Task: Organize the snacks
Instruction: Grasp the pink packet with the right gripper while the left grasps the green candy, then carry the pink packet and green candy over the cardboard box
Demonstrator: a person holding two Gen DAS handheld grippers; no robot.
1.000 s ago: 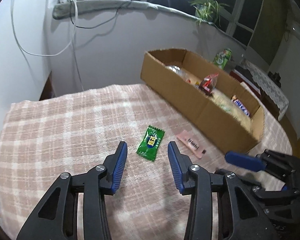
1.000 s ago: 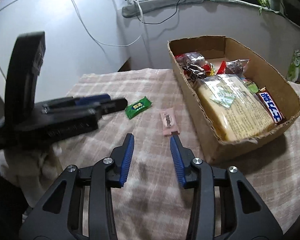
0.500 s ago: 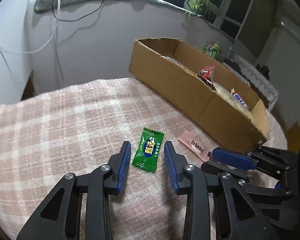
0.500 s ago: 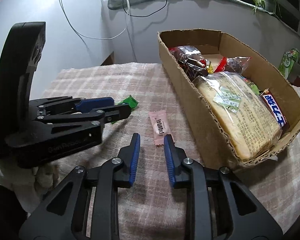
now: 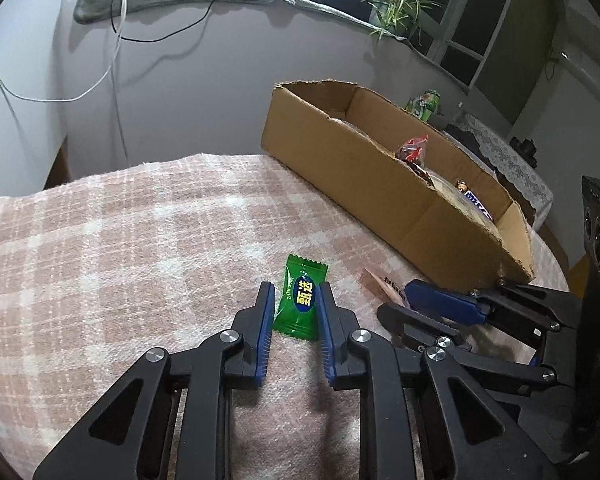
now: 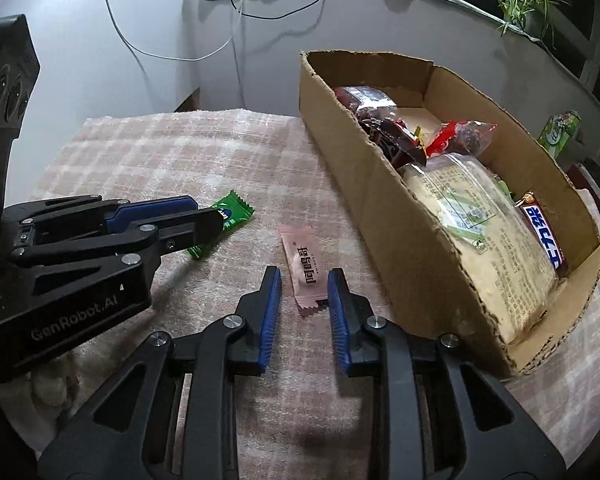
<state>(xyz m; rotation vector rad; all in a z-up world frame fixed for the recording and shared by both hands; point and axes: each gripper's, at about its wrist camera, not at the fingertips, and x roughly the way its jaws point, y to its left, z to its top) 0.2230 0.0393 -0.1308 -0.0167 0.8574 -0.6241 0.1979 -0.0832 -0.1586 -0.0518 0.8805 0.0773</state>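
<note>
Clamping the green candy (image 5: 302, 299), the left tongs (image 5: 296, 294) grip while the right tongs (image 6: 303, 280) straddle the pink candy (image 6: 305, 268), unclenched.

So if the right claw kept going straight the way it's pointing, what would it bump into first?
Most likely the pink candy wrapper: its near end already lies between the right claw tips, on the checked cloth. It would probably press that into the cloth; how high the tips stand above it is hard to tell.
</note>
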